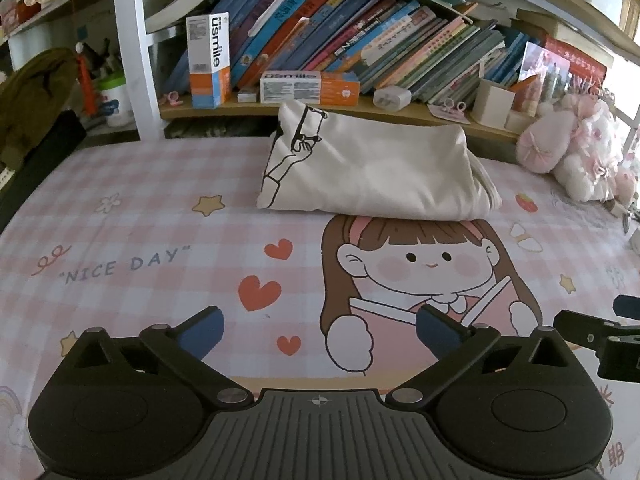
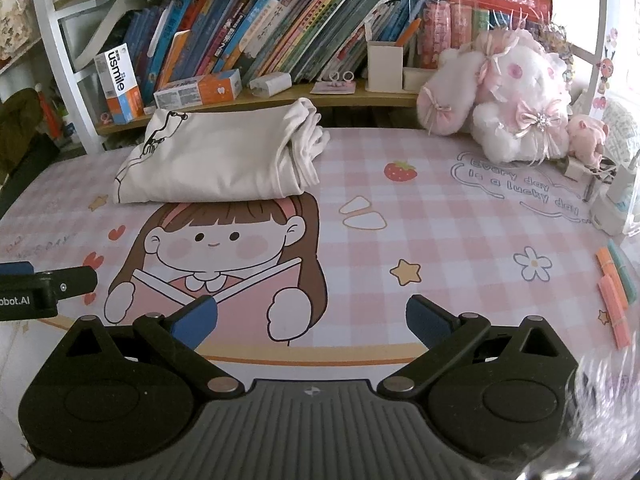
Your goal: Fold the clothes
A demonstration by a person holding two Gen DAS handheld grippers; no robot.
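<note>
A cream-white garment point(image 1: 372, 168) with a black line drawing lies folded in a compact bundle at the far side of the desk, just below the bookshelf; in the right wrist view the same garment point(image 2: 224, 160) shows layered edges on its right end. My left gripper point(image 1: 320, 330) hovers open over the pink checked desk mat point(image 1: 160, 208), well short of the garment, nothing between its blue pads point(image 1: 202, 332). My right gripper point(image 2: 312, 322) is also open and empty, near the front of the mat point(image 2: 440, 220). Each gripper shows at the edge of the other's view.
A low shelf point(image 1: 360, 110) behind the garment carries leaning books, toothpaste boxes point(image 1: 210, 60) and a white charger. Pink plush toys point(image 2: 516, 96) sit at the back right. Chargers and cables point(image 2: 612, 200) and coloured sticks point(image 2: 614, 300) lie along the right edge. A dark jacket point(image 1: 28, 92) hangs left.
</note>
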